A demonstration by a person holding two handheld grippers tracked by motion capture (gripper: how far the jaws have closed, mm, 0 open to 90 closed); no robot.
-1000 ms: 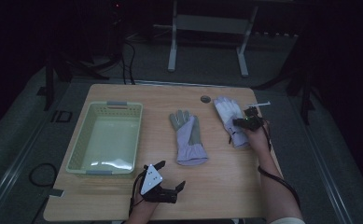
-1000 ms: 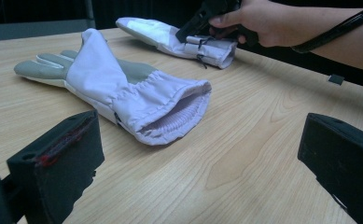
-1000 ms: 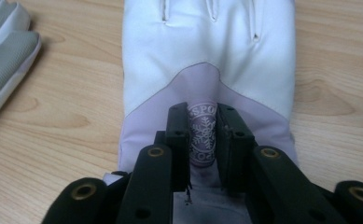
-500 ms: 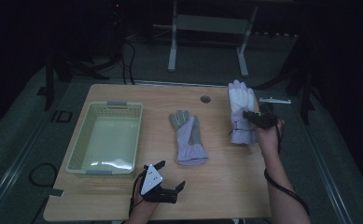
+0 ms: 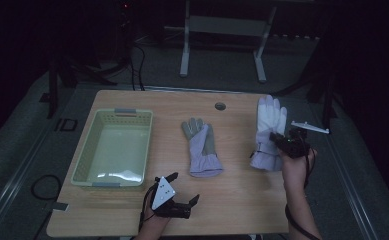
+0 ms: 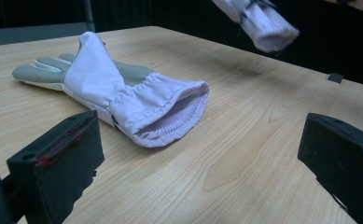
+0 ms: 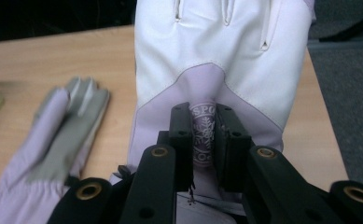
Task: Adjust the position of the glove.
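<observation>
Gripping white glove (image 5: 269, 125) now farther forward, right gripper (image 5: 282, 142) clamped, left gripper (image 5: 182, 200) open.

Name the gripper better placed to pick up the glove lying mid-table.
Left. The left gripper is open and faces the lying glove's cuff. The right gripper is already shut on the white glove.

near edge: bare wood is seen between the left gripper (image 5: 174, 192) and the right hand (image 5: 293, 167), nothing stood in the way there.
left side: taken up by the green basket (image 5: 84, 161), open at the top.
middle: blocked by the grey-palmed glove (image 5: 202, 147) laid flat.
right side: the white glove (image 5: 271, 122) is pinched in the right gripper (image 7: 203, 140) and held off the table.
far edge: mostly open, just a small round cap (image 5: 220, 106).
</observation>
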